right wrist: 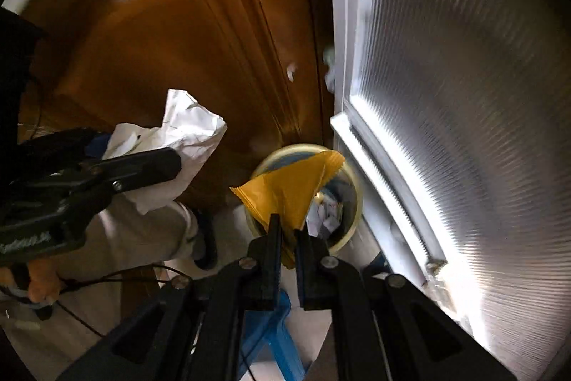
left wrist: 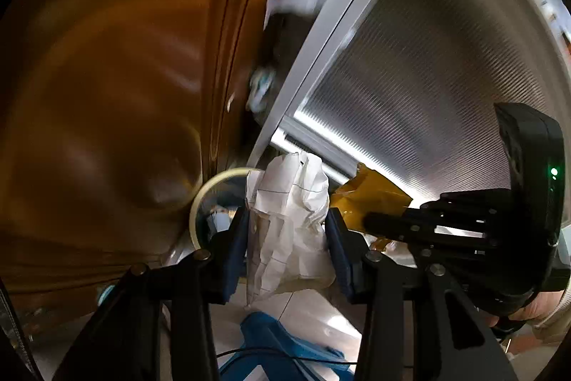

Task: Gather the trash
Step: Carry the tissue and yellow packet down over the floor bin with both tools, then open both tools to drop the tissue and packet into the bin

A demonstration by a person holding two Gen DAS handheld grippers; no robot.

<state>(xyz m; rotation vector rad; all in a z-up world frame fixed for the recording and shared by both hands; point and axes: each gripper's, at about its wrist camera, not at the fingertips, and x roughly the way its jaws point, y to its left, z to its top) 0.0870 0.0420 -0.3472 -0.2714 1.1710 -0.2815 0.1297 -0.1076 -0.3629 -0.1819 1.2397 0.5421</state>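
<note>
The left gripper (left wrist: 287, 231) grasps crumpled paper (left wrist: 291, 224); the right gripper (right wrist: 287, 231) pinches a yellow wrapper (right wrist: 285, 191). Centre both over the bin (right wrist: 351, 202) at mid-frame before releasing.

Left gripper (left wrist: 288, 231) jaws clamped; right gripper (right wrist: 288, 234) jaws pinched.

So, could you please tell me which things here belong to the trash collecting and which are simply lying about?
Belonging to the job:
- crumpled white paper, held in the left tool
- yellow plastic wrapper, held in the right tool
- round pale-rimmed waste bin, already holding scraps

Just lying about:
- blue plastic stool
- brown wooden door
- ribbed glass panel
</note>
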